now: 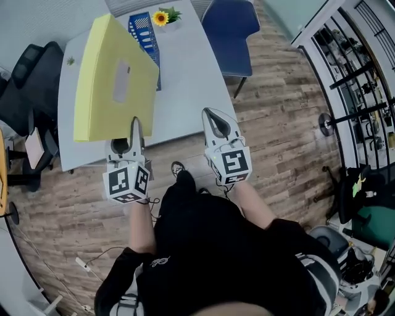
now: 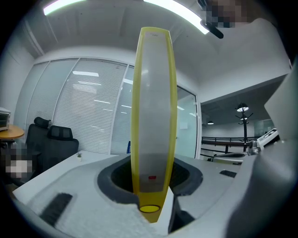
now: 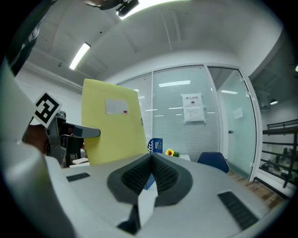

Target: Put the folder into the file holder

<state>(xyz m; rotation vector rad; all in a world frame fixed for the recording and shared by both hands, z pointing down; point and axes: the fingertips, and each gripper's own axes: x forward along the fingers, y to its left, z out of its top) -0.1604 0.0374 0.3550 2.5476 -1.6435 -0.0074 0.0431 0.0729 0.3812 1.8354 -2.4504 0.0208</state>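
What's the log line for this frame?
left gripper: shut on folder | right gripper: shut, empty | folder: upright, not in holder

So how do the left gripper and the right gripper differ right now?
The left gripper is clamped on the yellow folder; the right gripper holds nothing. The left gripper's jaws stand apart around the folder's edge; the right gripper's jaws are together. Both point toward the table.

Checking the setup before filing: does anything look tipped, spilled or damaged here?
Nothing stands out. The yellow folder is clamped on edge in the left gripper and looks undamaged. The blue file holder stands on the white table beside a small sunflower, with nothing spilled. The right gripper is shut and empty.
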